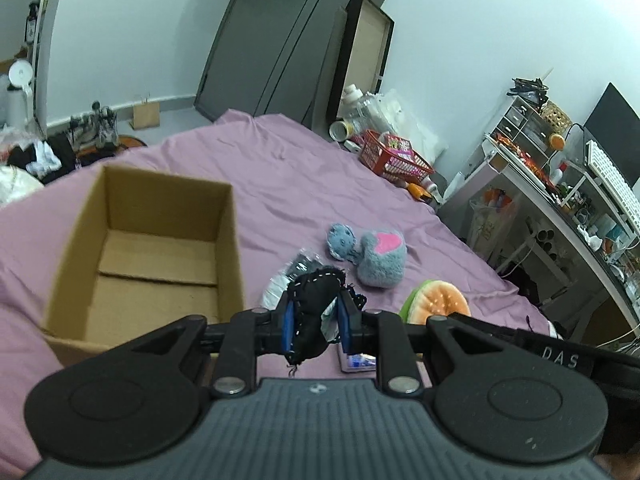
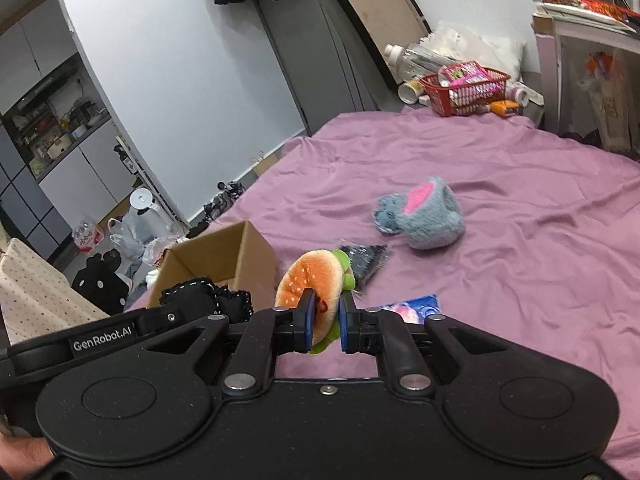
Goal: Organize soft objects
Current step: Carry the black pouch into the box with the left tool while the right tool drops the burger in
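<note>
Two grippers are closed on soft things: the left gripper clamps a black cloth toy, the right gripper a burger plush, beside the cardboard box.

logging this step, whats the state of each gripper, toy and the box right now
left gripper: shut on black fabric toy
right gripper: shut on burger plush
cardboard box: open, nothing inside
grey plush: lying loose on the purple sheet
</note>
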Demonstrator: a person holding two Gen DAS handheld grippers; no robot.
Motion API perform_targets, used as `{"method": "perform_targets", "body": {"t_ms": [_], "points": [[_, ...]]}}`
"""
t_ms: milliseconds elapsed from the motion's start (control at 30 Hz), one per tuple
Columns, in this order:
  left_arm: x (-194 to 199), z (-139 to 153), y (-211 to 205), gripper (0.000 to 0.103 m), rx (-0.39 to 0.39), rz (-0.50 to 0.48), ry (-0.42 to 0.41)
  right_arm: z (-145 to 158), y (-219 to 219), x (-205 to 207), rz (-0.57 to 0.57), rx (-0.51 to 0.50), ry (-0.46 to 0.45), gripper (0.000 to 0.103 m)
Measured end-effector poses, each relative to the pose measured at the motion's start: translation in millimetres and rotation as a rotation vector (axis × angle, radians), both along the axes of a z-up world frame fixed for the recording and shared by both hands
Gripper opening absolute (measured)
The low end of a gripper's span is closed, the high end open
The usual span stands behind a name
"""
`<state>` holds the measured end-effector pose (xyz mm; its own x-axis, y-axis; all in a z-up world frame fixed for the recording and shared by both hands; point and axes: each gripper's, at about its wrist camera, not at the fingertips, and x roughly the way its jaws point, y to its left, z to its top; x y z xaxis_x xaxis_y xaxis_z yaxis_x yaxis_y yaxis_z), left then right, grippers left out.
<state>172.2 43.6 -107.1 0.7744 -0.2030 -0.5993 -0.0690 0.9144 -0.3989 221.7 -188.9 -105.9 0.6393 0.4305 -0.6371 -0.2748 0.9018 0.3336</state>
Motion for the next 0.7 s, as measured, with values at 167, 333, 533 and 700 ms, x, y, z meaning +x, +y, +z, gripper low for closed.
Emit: {"method": "perform_targets", "body": {"t_ms": [167,333,533,700], "points": [[-2.6,2.2,15.4,0.021,0.019,0.025,-0.008,7.0,20.4,-0.1,0.029,-0.003,-0.022,0.012],[-3.4,1.8,32.3,0.021,0.010,0.065,-0.015,9.0,38.0,2.3,0.049,-0.007,-0.026,0.012],[0.1,-10.4,55.1,0.021,0.024,0.148,0.037,5.9,62.1,10.1,0.097,-0.012,-0.024,0.012],[6.3,-25.4,74.9,0.021,0.009,0.224,0.092,-0.6,84.5,17.9,0.128,-0.019,-0.012,0.012]]}}
